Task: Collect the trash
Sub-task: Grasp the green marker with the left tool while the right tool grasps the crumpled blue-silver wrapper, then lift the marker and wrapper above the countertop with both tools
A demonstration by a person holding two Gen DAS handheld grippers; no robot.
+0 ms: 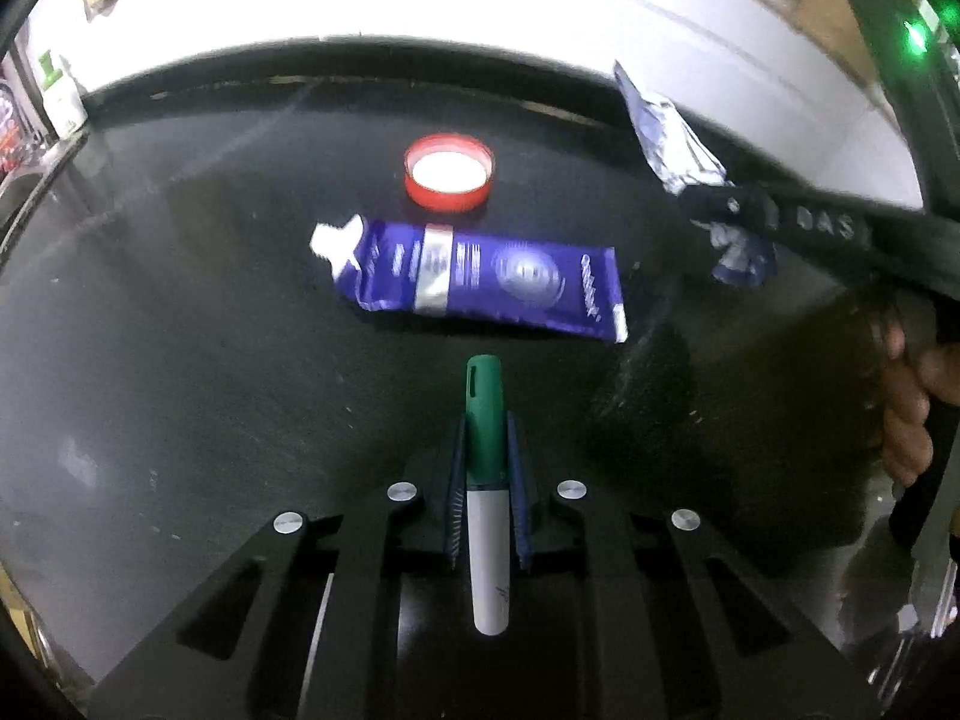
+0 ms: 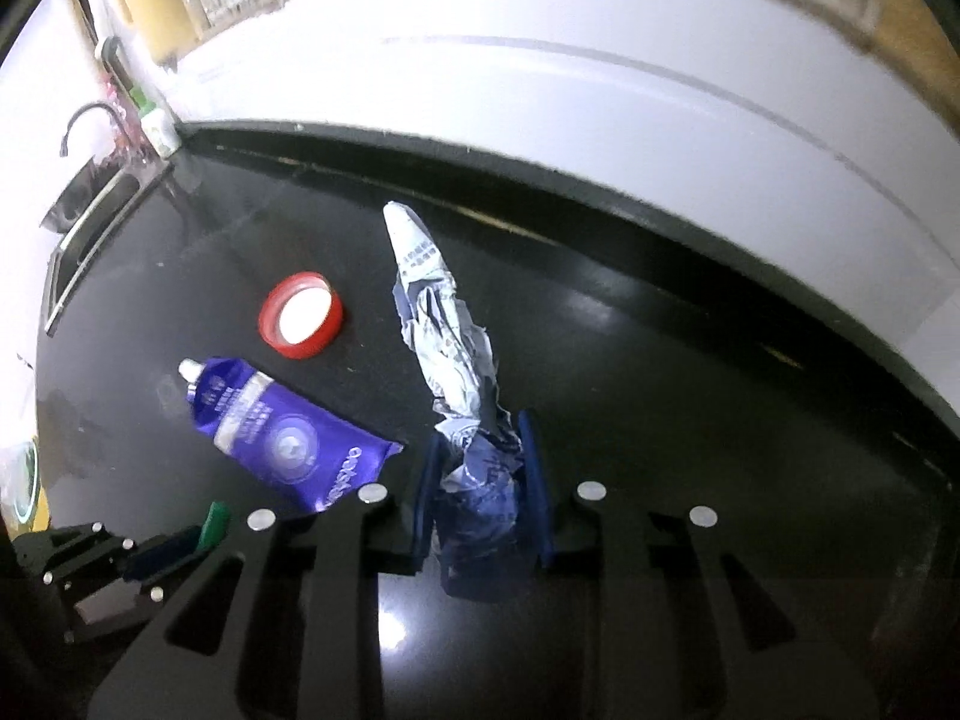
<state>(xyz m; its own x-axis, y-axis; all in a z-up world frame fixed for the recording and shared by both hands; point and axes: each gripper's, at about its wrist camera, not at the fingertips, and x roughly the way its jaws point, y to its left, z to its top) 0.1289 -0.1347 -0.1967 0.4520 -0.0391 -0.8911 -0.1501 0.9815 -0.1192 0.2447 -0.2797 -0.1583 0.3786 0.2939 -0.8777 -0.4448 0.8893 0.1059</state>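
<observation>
My left gripper (image 1: 485,426) is shut on a marker with a green cap (image 1: 483,414), held above the black counter (image 1: 180,360); it also shows in the right wrist view (image 2: 180,546). My right gripper (image 2: 480,426) is shut on a crumpled blue-and-white wrapper (image 2: 447,324), which sticks up past the fingers; it also shows in the left wrist view (image 1: 672,132). A purple squeezed tube (image 1: 480,276) (image 2: 282,438) lies on the counter ahead of the marker. A red lid (image 1: 449,171) (image 2: 302,313) lies open side up just beyond the tube.
A sink with a faucet (image 2: 90,120) is at the counter's far left, with a white-and-green bottle (image 2: 157,120) beside it. A white wall (image 2: 540,90) runs behind the counter's far edge.
</observation>
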